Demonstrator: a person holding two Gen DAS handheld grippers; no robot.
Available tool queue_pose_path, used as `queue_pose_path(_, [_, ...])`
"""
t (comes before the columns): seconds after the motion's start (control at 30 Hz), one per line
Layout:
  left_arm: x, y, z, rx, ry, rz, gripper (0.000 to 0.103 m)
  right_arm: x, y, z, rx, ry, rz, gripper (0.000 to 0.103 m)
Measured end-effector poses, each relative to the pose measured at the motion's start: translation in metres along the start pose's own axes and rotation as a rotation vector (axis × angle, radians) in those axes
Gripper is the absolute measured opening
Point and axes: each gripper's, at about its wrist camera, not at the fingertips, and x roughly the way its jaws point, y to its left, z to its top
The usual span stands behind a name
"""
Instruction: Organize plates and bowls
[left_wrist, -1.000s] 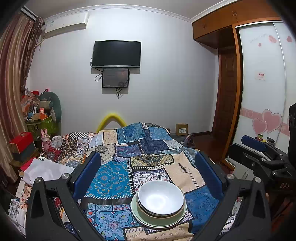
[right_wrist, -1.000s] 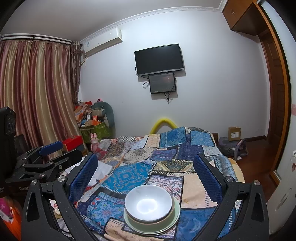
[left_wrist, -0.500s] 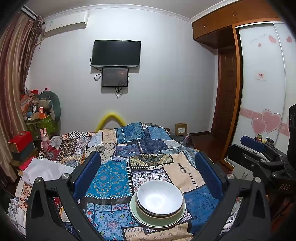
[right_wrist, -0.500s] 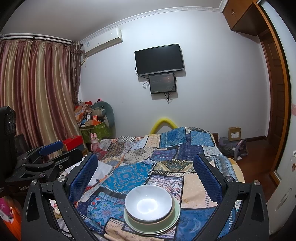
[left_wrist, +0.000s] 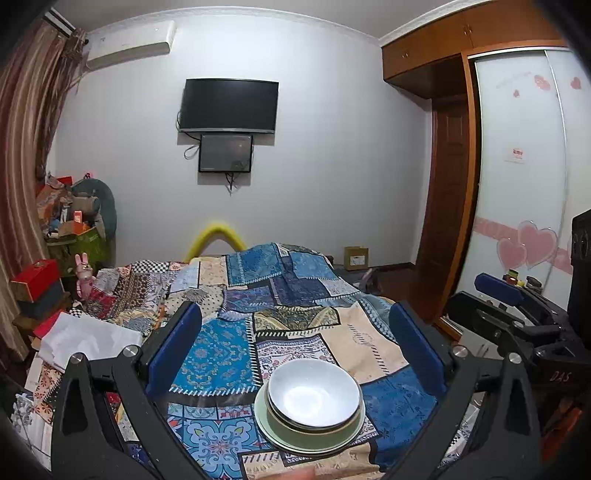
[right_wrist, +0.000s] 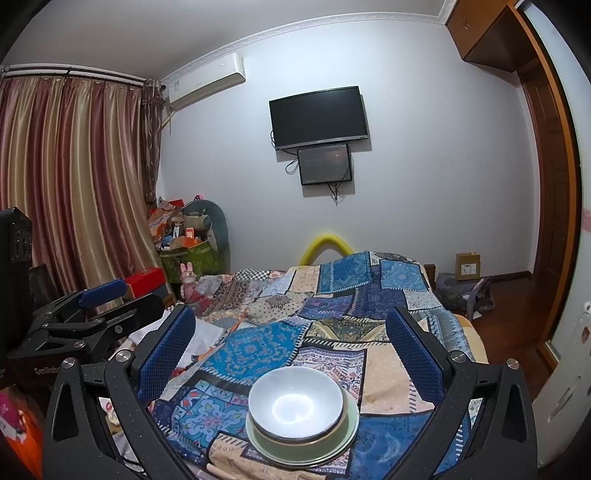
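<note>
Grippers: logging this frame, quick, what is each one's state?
Left gripper: open, holding nothing.
Right gripper: open, holding nothing.

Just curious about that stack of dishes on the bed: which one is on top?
The white bowl is on top. It sits nested in a green bowl, and both rest on the flat green plate at the bottom.

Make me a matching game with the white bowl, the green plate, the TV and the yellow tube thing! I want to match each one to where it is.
Things:
1. white bowl
2. green plate
3. TV
4. yellow tube

Places:
A. on the wall
B. behind the far end of the bed
C. at the bottom of the stack, on the patchwork quilt
D. on top of the stack

Pairs: 1-D, 2-C, 3-A, 4-B
</note>
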Motion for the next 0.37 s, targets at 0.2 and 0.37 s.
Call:
queue_pose_path(0.2, [0.0021, 0.0015, -0.0008, -0.004, 0.006, 0.003, 0.103, 0.0004, 0.0000, -0.0009, -0.002, 0.004, 0.000, 0.103])
queue_pose_path(0.37, [0.0015, 0.0014, -0.0011, 0.004, -0.002, 0.008, 0.103, 0.0016, 0.0008, -0.0002, -0.004, 0.008, 0.000, 0.103])
